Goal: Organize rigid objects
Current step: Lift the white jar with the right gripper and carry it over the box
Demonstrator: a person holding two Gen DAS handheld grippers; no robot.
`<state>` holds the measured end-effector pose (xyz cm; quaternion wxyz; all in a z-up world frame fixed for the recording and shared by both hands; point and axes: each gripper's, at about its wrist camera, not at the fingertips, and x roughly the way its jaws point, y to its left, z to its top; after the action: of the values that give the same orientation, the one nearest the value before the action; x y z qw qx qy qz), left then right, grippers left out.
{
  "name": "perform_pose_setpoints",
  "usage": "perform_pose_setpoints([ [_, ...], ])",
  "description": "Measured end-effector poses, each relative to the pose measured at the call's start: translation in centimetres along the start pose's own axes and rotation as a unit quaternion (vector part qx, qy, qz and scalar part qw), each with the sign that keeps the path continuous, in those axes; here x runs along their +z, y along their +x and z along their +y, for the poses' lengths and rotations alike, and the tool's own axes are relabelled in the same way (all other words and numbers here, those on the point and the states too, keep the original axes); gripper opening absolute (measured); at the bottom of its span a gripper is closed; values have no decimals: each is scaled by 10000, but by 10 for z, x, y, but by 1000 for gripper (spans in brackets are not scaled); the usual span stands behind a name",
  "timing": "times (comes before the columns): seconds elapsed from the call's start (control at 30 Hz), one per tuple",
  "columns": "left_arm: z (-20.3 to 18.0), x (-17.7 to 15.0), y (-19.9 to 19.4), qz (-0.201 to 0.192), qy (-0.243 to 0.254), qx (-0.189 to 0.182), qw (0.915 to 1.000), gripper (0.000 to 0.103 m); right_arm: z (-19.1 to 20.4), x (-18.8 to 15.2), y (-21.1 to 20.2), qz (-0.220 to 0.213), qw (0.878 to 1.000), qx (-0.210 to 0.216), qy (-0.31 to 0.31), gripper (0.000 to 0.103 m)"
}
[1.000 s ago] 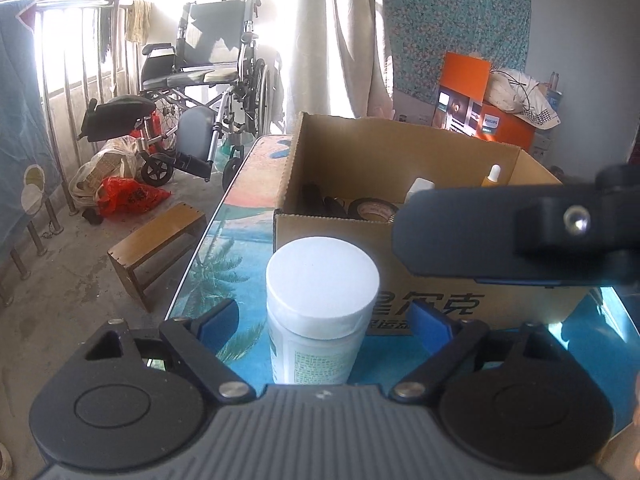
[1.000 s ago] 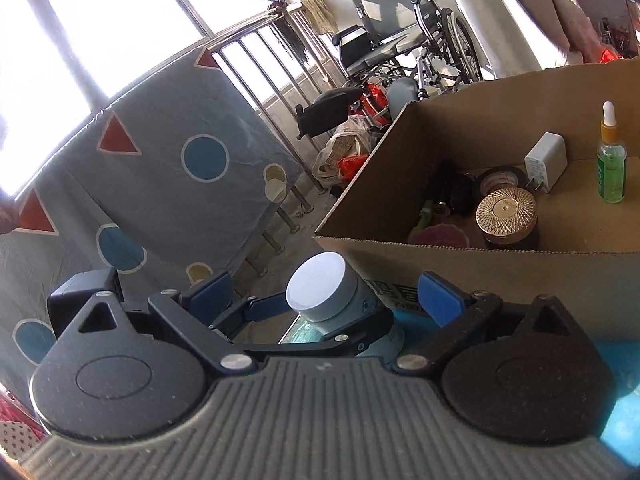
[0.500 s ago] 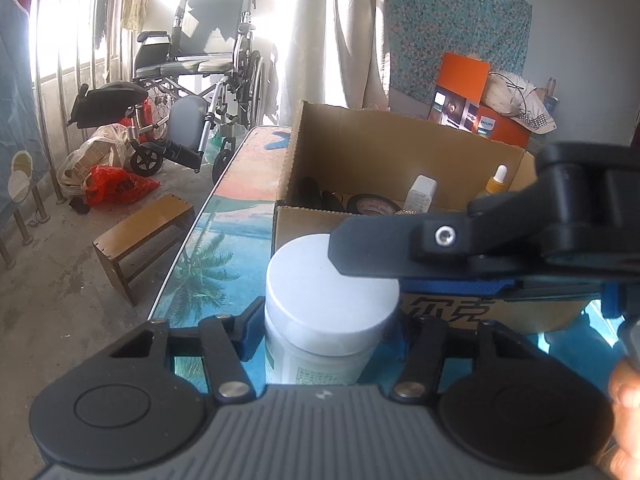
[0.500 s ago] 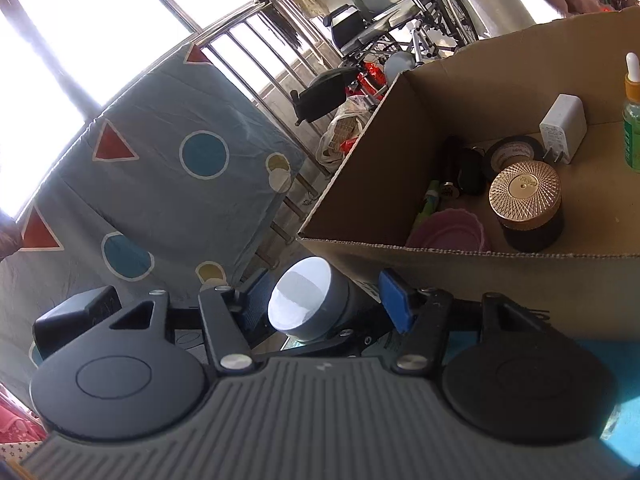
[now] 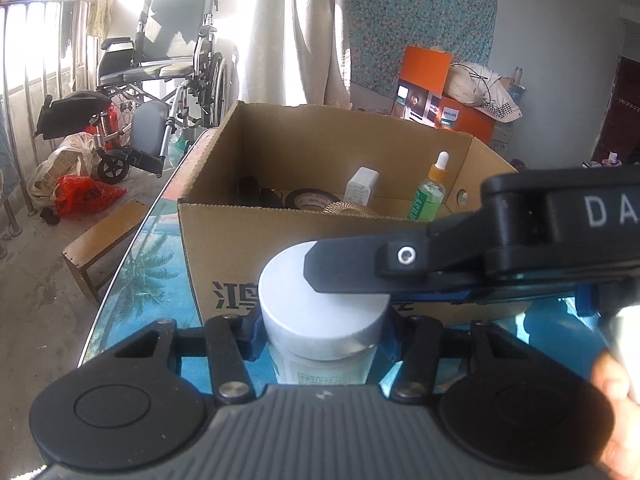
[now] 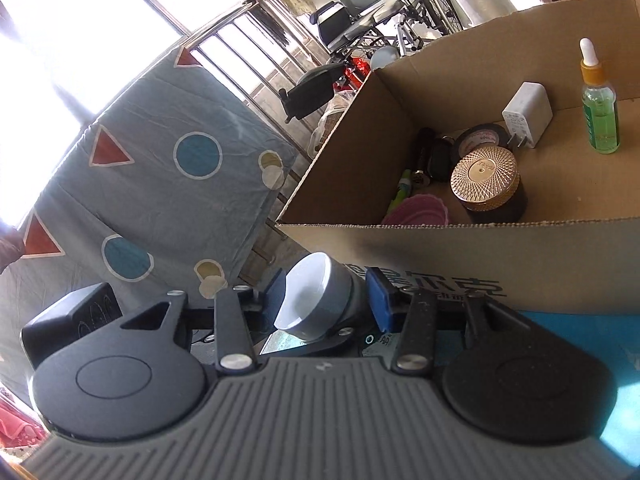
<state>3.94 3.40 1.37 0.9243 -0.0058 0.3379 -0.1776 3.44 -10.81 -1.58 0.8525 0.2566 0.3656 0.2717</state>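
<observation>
A white jar with a white lid stands on the blue palm-print table, just in front of a cardboard box. My left gripper has the jar's body between its pads, which touch it on both sides as the jaws close. My right gripper comes in from the right, its jaws closing on the lid. One of its black fingers lies across the lid's far edge. A hand shows at the right edge of the left wrist view.
The open box holds a green dropper bottle, a white charger, a black tape roll, a gold-lidded jar and a pink item. A wheelchair and wooden stool stand left of the table.
Both grippers went from wide open to closed on the jar. The right gripper slid in from the right over the lid, and the box now looks nearer.
</observation>
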Motion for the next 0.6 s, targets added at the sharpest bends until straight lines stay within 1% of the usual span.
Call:
perform_pose_setpoints([
  [0.1,-19,-2,4,69,122,-225,9996,54,-7,-5,-21,-29,9999,-155,24,43],
  [0.3,-62,-3,10,273,536,-485,9970,54,-24,-15,-64,-188,9986,-454,192,43],
  [0.43,-86,-2,15,381,850,-562,9941,54,-40,-22,-86,-317,9970,-588,386,43],
  [0.6,-108,-4,24,548,992,-614,9917,54,-58,-28,-100,-419,9945,-646,711,43],
])
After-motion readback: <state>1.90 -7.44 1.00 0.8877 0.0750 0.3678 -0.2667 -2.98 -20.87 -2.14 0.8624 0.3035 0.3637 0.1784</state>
